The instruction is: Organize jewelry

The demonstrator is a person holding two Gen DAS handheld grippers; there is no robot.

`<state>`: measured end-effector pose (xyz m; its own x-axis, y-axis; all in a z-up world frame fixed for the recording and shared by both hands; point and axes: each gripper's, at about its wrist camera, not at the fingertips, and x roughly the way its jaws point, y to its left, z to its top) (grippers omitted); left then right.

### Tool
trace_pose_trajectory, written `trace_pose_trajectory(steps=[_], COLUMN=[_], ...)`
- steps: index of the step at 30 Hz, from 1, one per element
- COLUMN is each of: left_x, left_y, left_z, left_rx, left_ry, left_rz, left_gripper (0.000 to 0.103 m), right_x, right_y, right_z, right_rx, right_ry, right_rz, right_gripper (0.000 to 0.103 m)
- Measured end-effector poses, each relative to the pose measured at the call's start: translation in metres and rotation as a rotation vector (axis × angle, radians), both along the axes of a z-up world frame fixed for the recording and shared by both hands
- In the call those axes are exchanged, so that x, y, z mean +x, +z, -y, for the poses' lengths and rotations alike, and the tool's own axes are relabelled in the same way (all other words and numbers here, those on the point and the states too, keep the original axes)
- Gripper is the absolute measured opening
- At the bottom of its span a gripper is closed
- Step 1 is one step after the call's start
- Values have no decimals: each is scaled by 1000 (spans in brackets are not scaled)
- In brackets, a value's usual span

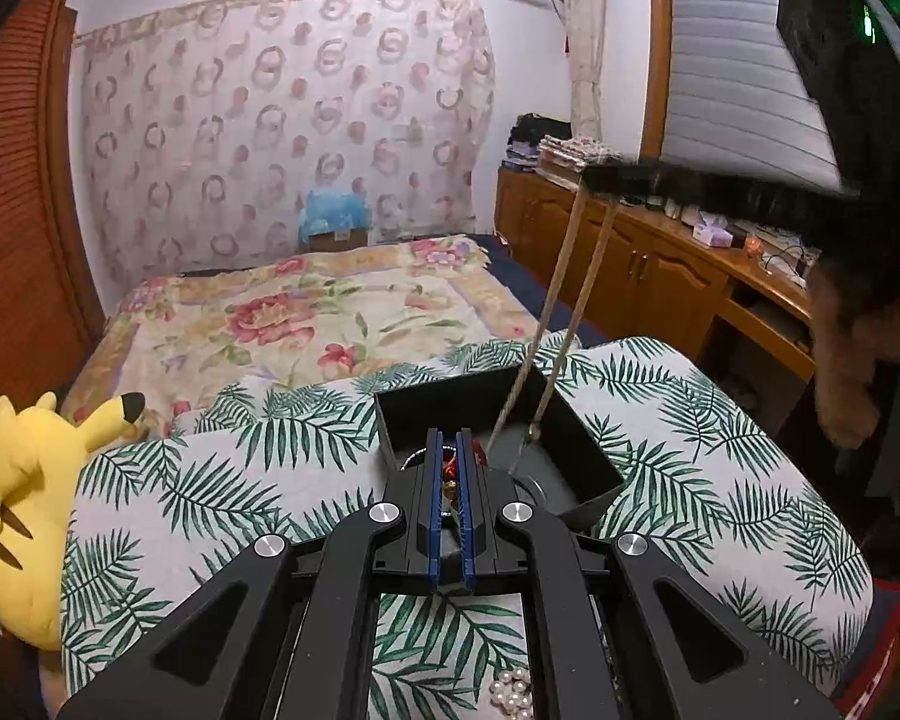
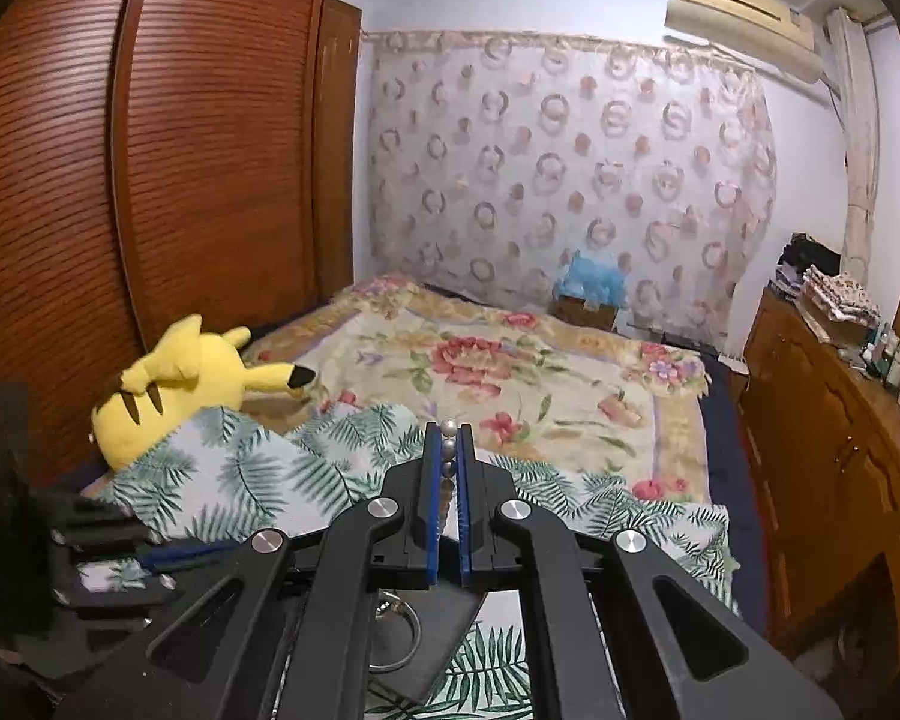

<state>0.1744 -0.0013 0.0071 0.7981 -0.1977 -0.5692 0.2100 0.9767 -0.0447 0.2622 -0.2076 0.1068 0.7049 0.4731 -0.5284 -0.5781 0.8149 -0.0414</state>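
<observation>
In the left wrist view my left gripper (image 1: 448, 444) is shut on a red and gold trinket (image 1: 450, 474) at the near wall of a black open jewelry box (image 1: 564, 420) on the palm-leaf cloth. My right gripper (image 1: 615, 180), blurred, is high above the box and a beaded strand (image 1: 564, 276) hangs from it down into the box. In the right wrist view my right gripper (image 2: 448, 438) is shut on that strand of silvery pearl beads (image 2: 448, 447). A loose cluster of white pearls (image 1: 510, 696) lies on the cloth under my left gripper.
A yellow plush toy (image 1: 36, 480) lies at the left edge of the cloth, also in the right wrist view (image 2: 180, 378). A floral bed (image 2: 510, 372) stretches ahead, wooden cabinets (image 2: 822, 450) stand at the right, and a metal ring (image 2: 399, 630) lies on a dark tray below.
</observation>
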Motion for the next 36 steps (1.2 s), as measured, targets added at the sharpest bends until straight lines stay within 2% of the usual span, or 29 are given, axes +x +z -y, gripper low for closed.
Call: trace_pose_trajectory(steps=[2, 5, 12, 13, 15, 17, 28, 31, 35, 36], left_x=[1, 5, 12, 14, 14, 18, 37, 38, 26, 20], left_y=[-2, -4, -9, -10, -10, -12, -22, -24, -26, -28], left_z=[0, 2, 3, 3, 3, 3, 19, 21, 19, 17], left_rx=[2, 7, 12, 15, 15, 17, 33, 27, 38, 37], left_ry=[0, -1, 1, 2, 2, 3, -16, -15, -10, -9], left_rz=[-3, -10, -19, -20, -21, -24, -47, -61, -55, -55], left_gripper=[4, 4, 4, 4, 4, 4, 4, 9, 32, 33], right_x=[8, 12, 11, 10, 8, 7, -17, -32, -59, -68], right_y=[-23, -41, -63, -66, -67, -68, -76, -81, -89, -92], right_z=[-1, -1, 0, 0, 4, 10, 40, 47, 56, 59], right_rx=[-7, -2, 16, 8, 12, 22, 18, 6, 10, 19], right_ry=[-9, -12, 13, 14, 7, 5, -10, -11, -4, -2], right_rz=[-53, -85, -154, -154, -154, -157, -159, -151, -147, -148], right_gripper=[6, 6, 6, 6, 18, 24, 24, 24, 24, 24])
